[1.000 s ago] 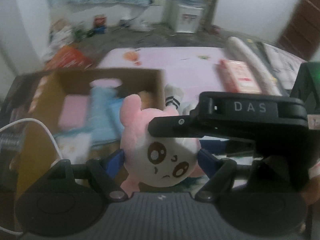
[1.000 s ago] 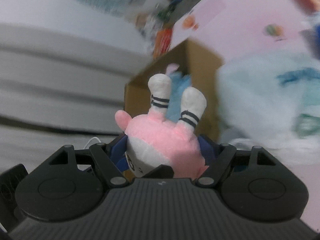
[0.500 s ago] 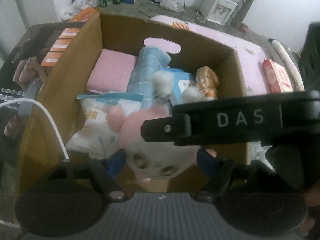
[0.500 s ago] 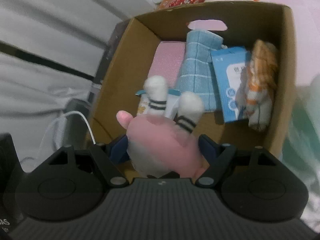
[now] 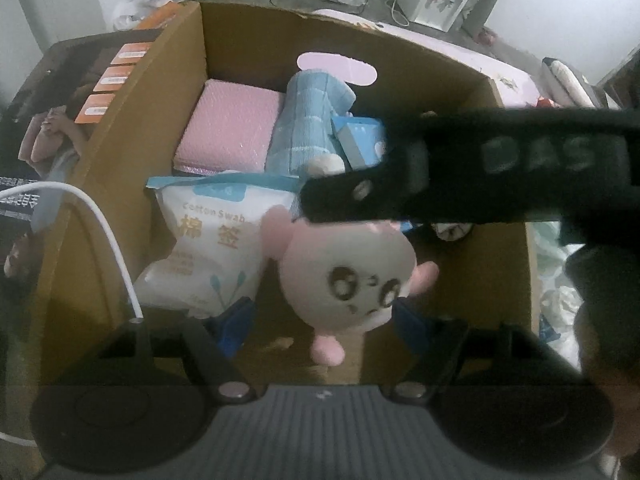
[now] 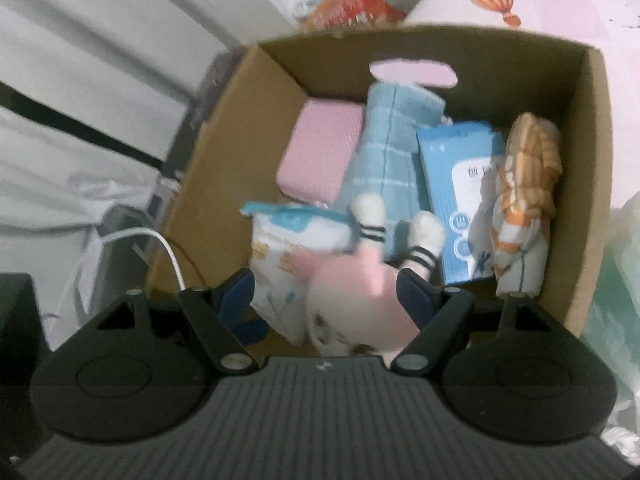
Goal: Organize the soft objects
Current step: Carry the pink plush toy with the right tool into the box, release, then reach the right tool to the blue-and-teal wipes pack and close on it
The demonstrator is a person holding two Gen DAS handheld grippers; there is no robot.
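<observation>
A pink and white plush toy [image 5: 352, 276] hangs head-down over the open cardboard box [image 5: 168, 92], blurred with motion; it also shows in the right wrist view [image 6: 356, 296]. My left gripper [image 5: 320, 320] is open, its blue pads clear of the toy. My right gripper [image 6: 326, 296] is open too, its pads spread either side of the toy's body; its black finger crosses the left wrist view [image 5: 460, 176]. Whether any pad touches the toy I cannot tell.
The box [image 6: 592, 184] holds a pink pad [image 5: 232, 128], a rolled blue towel [image 5: 308, 120], a cotton swab bag [image 5: 212, 248], a blue wipes pack [image 6: 460, 184] and an orange-striped cloth [image 6: 524, 184]. A white cable [image 5: 104, 232] runs by the left wall. A pink mat [image 6: 540, 4] lies behind.
Both grippers carried the plush toy from in front of the box to above its inside. Both sets of jaws have spread wider and the toy has dropped lower between them.
</observation>
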